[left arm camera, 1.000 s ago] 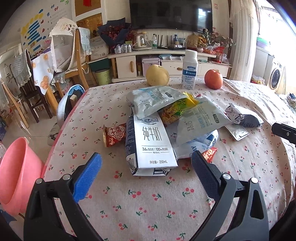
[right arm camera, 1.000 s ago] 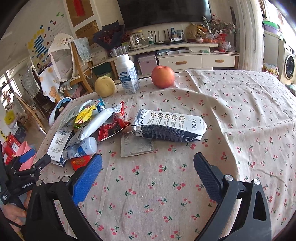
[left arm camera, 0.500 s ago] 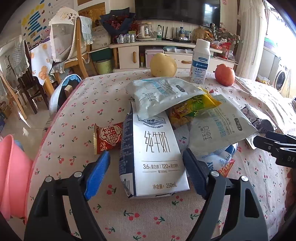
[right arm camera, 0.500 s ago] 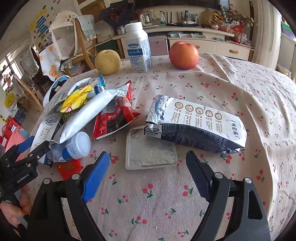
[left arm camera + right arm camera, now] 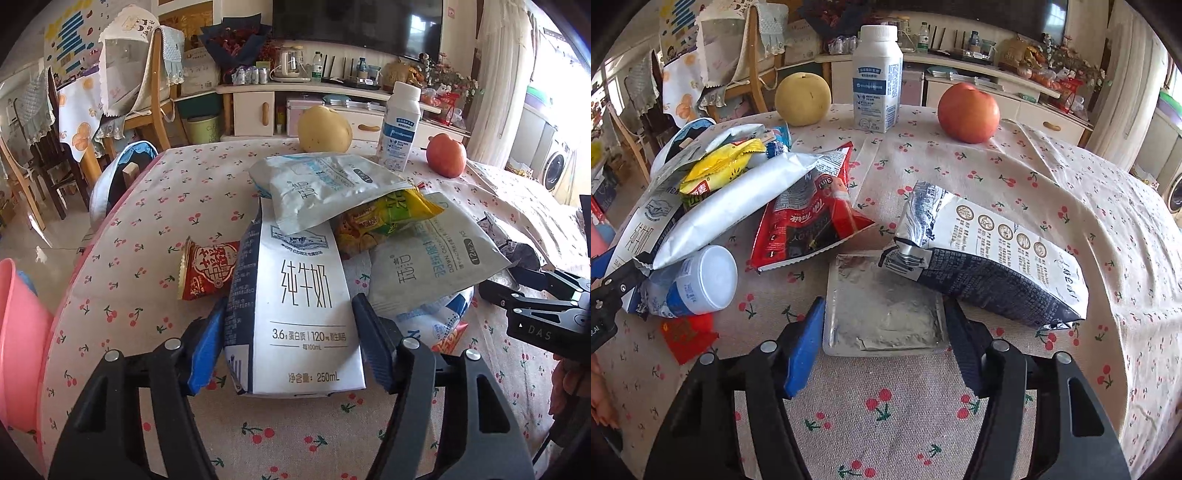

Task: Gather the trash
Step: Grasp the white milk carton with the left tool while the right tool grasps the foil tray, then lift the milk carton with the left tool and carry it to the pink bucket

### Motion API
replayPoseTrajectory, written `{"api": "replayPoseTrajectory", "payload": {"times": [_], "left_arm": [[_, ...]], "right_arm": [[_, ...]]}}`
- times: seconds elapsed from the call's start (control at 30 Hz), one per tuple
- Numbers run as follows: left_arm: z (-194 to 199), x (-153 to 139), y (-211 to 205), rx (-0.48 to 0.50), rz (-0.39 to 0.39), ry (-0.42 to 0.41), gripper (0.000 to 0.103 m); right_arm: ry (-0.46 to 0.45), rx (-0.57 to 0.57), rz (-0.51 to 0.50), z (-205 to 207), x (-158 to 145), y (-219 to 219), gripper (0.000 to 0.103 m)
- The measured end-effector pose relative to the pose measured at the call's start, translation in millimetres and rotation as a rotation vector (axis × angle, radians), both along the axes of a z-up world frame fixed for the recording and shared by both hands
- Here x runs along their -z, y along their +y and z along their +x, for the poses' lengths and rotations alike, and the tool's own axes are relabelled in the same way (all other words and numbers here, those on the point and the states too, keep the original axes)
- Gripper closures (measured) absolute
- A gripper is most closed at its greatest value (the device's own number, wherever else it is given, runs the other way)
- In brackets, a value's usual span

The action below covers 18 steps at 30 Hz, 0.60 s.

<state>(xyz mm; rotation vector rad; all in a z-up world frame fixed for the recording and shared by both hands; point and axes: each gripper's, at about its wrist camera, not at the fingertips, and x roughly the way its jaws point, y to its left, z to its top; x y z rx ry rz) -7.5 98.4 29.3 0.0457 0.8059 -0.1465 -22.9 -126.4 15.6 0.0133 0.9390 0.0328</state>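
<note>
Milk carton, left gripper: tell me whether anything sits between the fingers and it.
Nothing visible does. The left gripper is open, one finger on each side of the milk carton, with no item in either gap. A white pouch overlaps only the carton's far end, so it may drag along when lifted.

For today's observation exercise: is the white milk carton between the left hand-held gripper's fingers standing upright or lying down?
Lying down. The milk carton rests flat on the tablecloth, printed face up, with a pouch overlapping its far end.

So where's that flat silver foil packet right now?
In the right wrist view, the silver foil packet lies on the tablecloth between the right gripper's open fingers, partly under the dark blue-and-white bag.
</note>
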Motion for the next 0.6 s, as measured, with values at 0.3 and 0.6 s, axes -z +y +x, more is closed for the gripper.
{"api": "replayPoseTrajectory", "payload": {"times": [0.3, 0.6], "left_arm": [[-14.4, -17.3, 27.9, -0.031, -0.08, -0.023, 0.036], [-34.5, -40.0, 54.4, -0.047, -0.168, -0.066, 0.037]], "right_arm": [[-0.006, -0.028, 0.041, -16.1, -7.2, 9.0, 0.039], [-0.062, 0.005, 0.105, -51.0, -29.1, 7.7, 0.039]]}}
